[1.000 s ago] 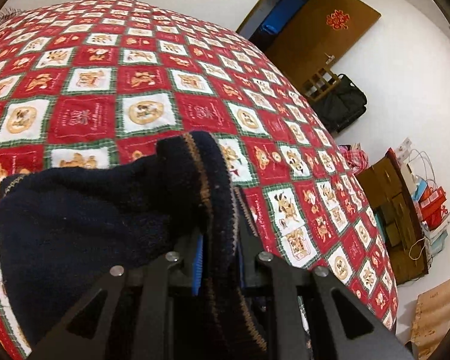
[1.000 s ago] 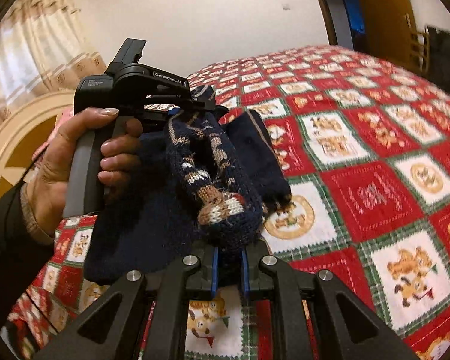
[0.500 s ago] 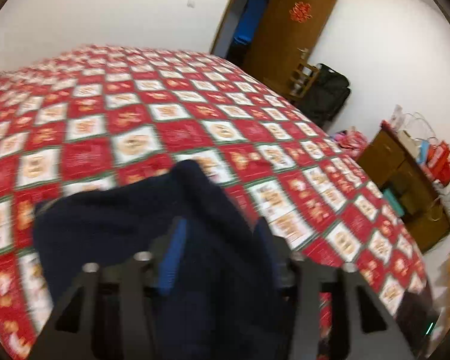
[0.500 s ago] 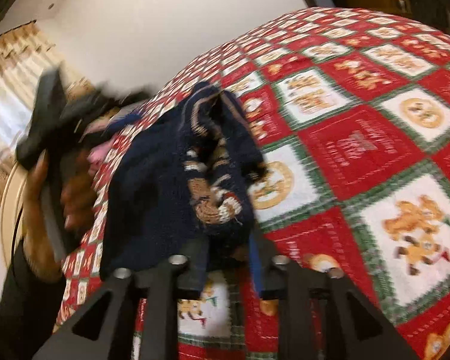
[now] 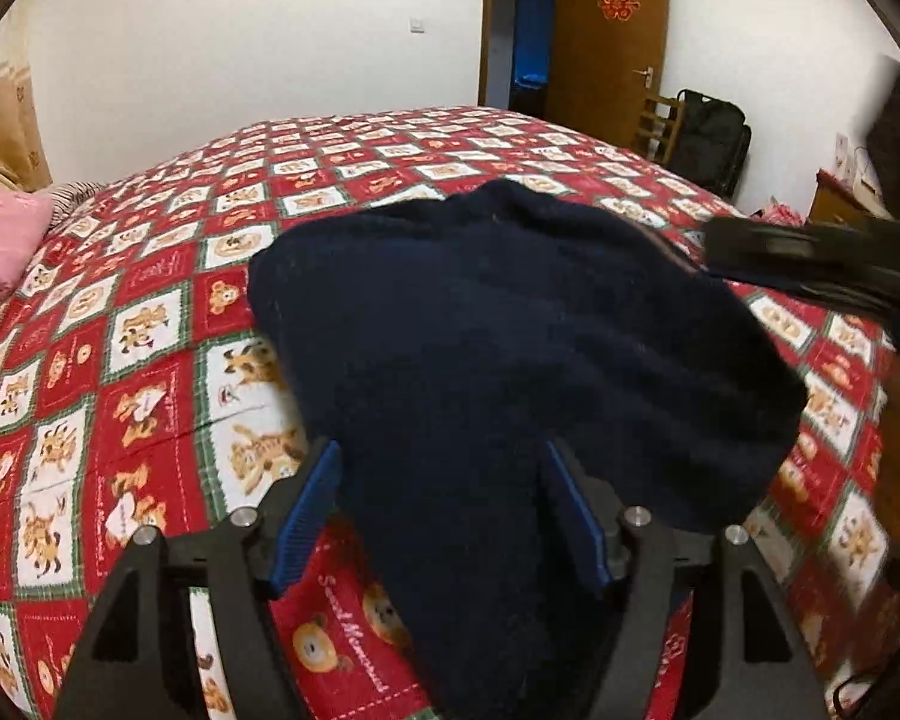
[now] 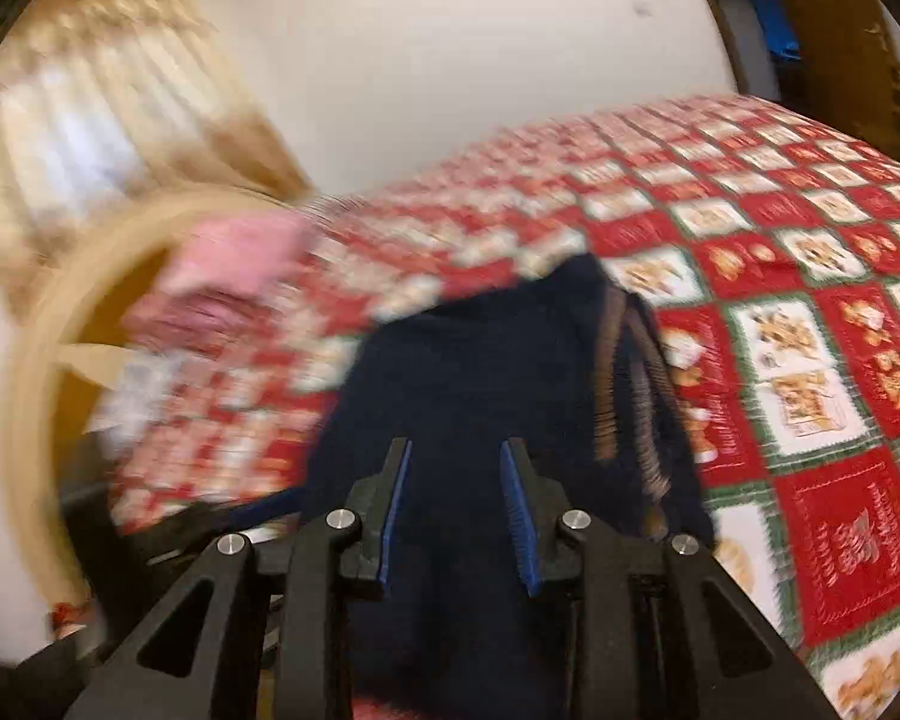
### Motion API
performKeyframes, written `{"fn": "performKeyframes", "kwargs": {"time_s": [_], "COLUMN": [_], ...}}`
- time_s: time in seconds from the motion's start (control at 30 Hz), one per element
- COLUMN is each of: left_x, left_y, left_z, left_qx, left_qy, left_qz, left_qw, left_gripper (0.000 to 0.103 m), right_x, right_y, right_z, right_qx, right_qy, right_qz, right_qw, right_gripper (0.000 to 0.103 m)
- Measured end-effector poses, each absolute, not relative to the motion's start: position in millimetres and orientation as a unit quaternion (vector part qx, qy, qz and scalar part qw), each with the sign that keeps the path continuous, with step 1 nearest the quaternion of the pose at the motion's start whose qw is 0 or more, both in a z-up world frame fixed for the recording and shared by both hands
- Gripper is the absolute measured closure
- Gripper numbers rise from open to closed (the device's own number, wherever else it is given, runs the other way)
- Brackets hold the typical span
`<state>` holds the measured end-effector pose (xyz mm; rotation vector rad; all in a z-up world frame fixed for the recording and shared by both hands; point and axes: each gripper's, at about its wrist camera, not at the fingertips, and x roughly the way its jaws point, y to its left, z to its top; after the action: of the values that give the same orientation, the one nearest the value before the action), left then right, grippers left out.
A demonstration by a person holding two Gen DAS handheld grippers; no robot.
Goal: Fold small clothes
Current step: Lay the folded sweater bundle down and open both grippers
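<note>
Left claw (image 5: 441,507) spread around navy sweater (image 5: 510,324), right claw (image 6: 457,507) spread, bedspread (image 5: 150,276) lettering too small to read.

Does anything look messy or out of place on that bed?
Nothing spilled or damaged. The navy sweater lies in a rumpled, uneven heap on the red patchwork quilt, not a neat fold. Both the left gripper and the right gripper are open. The right view is motion-blurred.
</note>
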<state>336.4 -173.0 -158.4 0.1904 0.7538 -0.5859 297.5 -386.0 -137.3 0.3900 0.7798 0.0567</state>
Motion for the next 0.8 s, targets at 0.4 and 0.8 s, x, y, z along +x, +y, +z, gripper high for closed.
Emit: {"fn": "performKeyframes", "kwargs": {"time_s": [0.4, 0.8], "left_x": [339, 346], "left_y": [-151, -147], "left_z": [-187, -198], "left_qx": [0.047, 0.022], "left_qy": [0.4, 0.431], "left_qz": [-0.28, -0.281], "left_qw": [0.871, 0.857], "left_gripper": [0.009, 0.001], "right_x": [297, 390], "right_y": [-408, -377], "right_z": [-130, -159], "right_qx": [0.228, 0.132], "right_qy": [0.38, 0.463], "right_qz": [-0.003, -0.035], "right_qw": [0.897, 0.876], "right_gripper": [0.072, 0.071]}}
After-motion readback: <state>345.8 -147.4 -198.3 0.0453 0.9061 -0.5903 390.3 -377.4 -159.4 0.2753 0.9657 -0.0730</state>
